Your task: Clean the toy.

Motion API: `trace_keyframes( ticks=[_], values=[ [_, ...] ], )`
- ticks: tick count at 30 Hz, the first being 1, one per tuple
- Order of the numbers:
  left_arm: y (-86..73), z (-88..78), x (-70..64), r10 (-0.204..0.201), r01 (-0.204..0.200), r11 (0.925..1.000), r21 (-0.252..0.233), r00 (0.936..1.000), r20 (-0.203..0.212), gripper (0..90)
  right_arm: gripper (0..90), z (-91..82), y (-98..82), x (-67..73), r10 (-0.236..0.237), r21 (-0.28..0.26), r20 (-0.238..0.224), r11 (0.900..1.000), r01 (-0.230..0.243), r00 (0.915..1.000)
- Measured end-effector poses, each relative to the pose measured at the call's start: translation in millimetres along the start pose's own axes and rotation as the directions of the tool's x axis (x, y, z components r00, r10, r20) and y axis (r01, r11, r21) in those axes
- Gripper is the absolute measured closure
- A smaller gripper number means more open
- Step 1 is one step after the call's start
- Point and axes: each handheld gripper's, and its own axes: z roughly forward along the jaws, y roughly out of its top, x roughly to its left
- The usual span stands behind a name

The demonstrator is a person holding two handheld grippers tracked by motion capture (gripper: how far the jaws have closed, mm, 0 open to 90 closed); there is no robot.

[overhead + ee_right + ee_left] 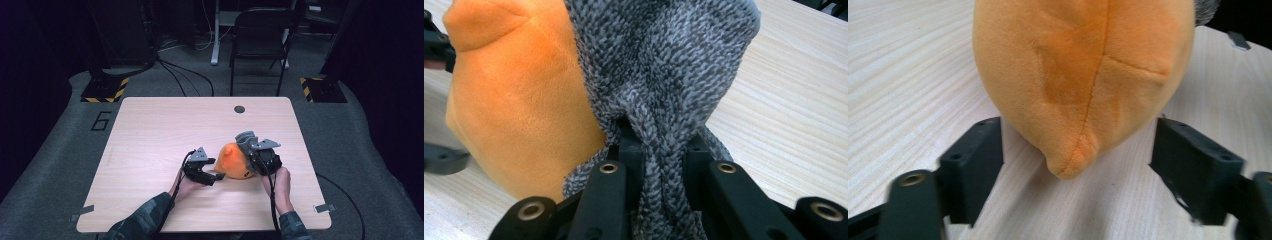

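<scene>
Plush orange toy (1083,75) felt soft, light; my right claw (663,155) was clenched on its grey knit cap (664,60), left claw (1075,165) released around its tip, near the surface's (150,130) front edge.

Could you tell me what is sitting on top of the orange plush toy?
A grey knitted fabric covers one end of the orange plush toy, and the right gripper pinches a fold of it. The toy's surface under the knit is hidden.
</scene>
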Motion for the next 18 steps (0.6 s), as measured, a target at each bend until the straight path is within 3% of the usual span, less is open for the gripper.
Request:
trace_keyframes(
  ticks=[4,7,11,15,18],
  values=[
    [-1.1,5.9,-1.8,-0.007,0.007,0.9999,-0.013,0.9999,0.008,35.5,77.5,0.2,-0.3,0.4,0.015,0.0,0.007,1.0,-0.015,0.9999],
    [-1.6,5.8,-1.1,-0.017,0.018,0.9997,-0.014,0.9998,0.011,47.1,77.5,-0.3,-0.3,0.6,-0.002,0.003,0.004,1.0,0.002,1.0],
    [-0.4,7.2,-3.8,-0.015,0.014,0.9997,-0.018,0.9995,-0.028,64.9,77.5,-1.0,-0.8,1.7,-0.001,-0.002,0.008,1.0,0.001,1.0],
    [-0.4,6.7,-4.2,-0.013,0.012,0.9994,-0.032,0.9997,-0.02,73.2,77.4,-3.9,-0.4,-2.8,0.012,-0.014,-0.004,1.0,-0.012,0.9999],
    [-1.3,6.0,-3.1,0.002,-0.003,0.9994,-0.034,0.9997,-0.022,75.2,77.3,-11.7,0.0,-13.5,0.047,-0.047,-0.018,0.998,-0.048,0.9987]
  ],
)
